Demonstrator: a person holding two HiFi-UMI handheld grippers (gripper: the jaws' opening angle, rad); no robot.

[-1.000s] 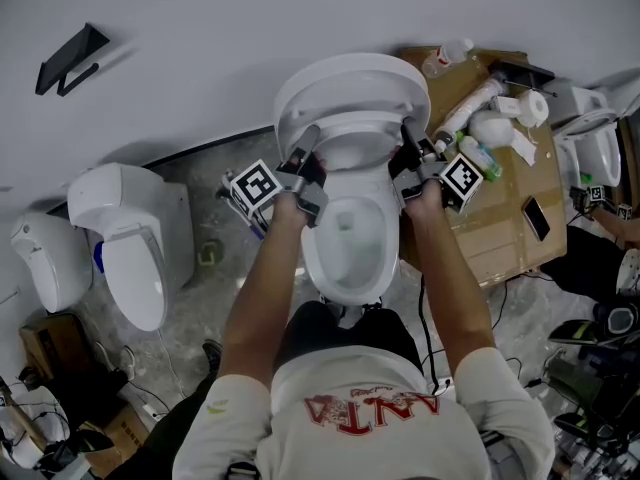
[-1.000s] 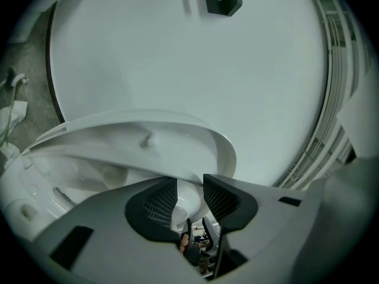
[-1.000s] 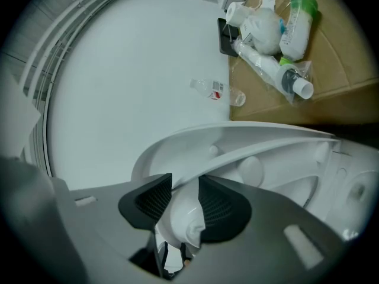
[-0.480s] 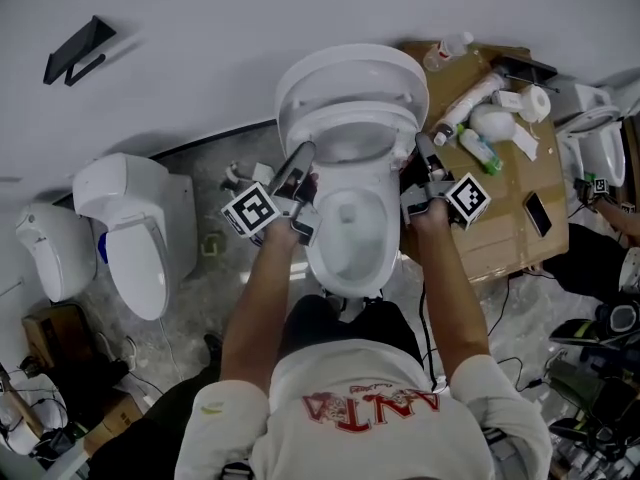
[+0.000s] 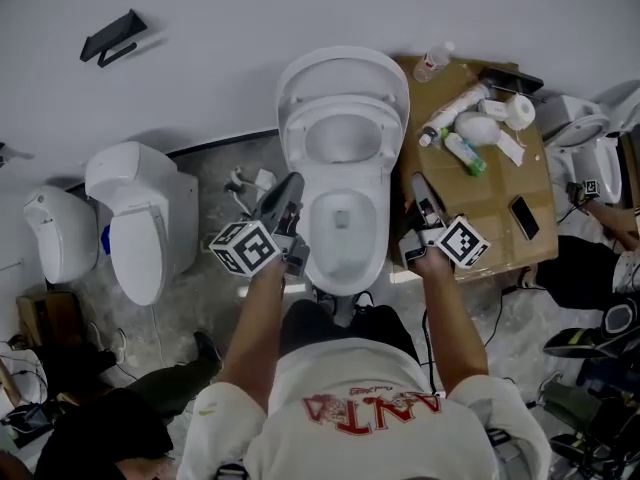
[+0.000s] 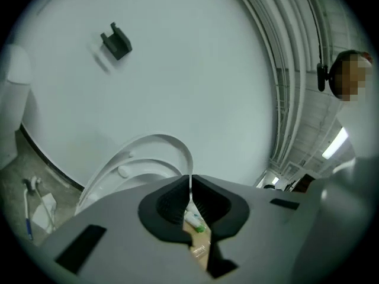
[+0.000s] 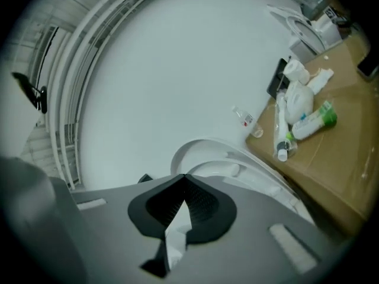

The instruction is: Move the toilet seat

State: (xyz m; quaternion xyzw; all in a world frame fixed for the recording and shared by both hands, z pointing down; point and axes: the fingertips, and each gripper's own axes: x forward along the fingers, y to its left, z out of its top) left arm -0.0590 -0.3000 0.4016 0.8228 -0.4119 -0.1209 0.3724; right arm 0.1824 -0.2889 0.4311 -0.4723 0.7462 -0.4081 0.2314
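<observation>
And both hands were back out! Nearest the person, the left gripper [image 5: 288, 190] and the right gripper [image 5: 420, 190] had pulled away from the rim and sat either side of the bowl [image 5: 345, 238], apart from it. A second earlier both were up at the flanks of the toilet seat [image 5: 343, 136]. As they came off, the fingers had just been closing. In the left gripper view the dark fingers [image 6: 169, 203] met at the tips with nothing between them, and the right gripper view showed the same, pads [image 7: 204, 209] together on air.

Past them, the bowl lay open. Beyond it the toilet seat stood raised, leaning back on the lid [image 5: 345, 68], which rested against the wall [image 5: 250, 28]. It was no longer carried by either gripper and was staying up on its own. Both gripper views caught its white arc just ahead of the fingertips.

Off to the right, the cardboard surface [image 5: 480, 213] with its bottles looked undisturbed.

My read: the seat had been lifted and released, so the move looked done, unless it was meant to come back down.
</observation>
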